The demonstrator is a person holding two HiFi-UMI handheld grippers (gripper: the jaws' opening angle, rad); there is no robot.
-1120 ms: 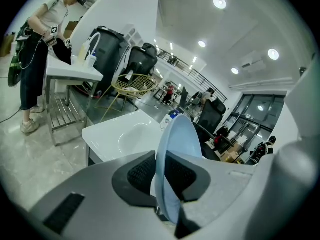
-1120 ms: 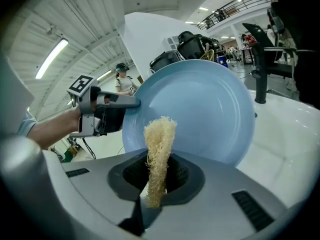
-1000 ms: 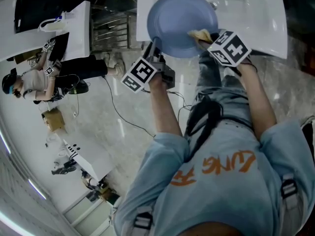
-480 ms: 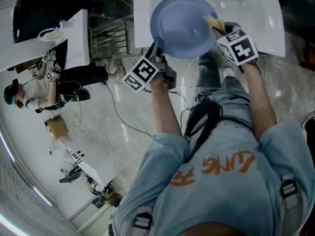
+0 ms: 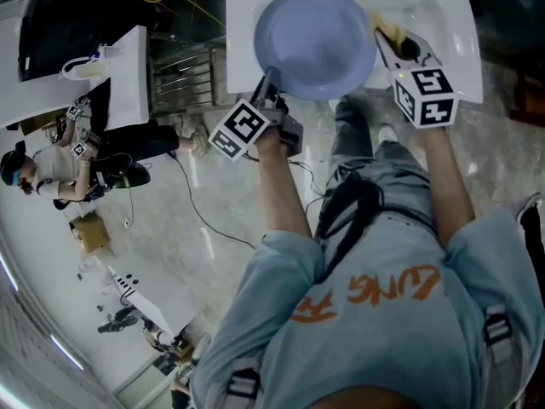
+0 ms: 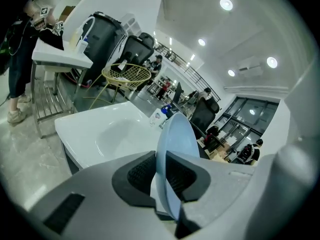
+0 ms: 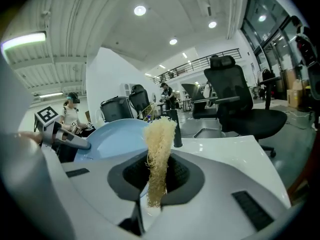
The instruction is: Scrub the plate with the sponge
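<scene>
Blue plate (image 5: 315, 41) held tilted over the white sink (image 5: 443, 24), near rim pinched between the jaws of the left gripper (image 5: 271, 88). Right gripper (image 5: 393, 41) clamps a stringy yellow sponge (image 5: 388, 31), which sits just beside the plate's right rim; contact unclear. Black faucet (image 7: 176, 129) stands behind the sponge.

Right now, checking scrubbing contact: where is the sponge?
Head view, upper right: sponge clamped in the right gripper, just right of the blue plate, above the sink.
</scene>
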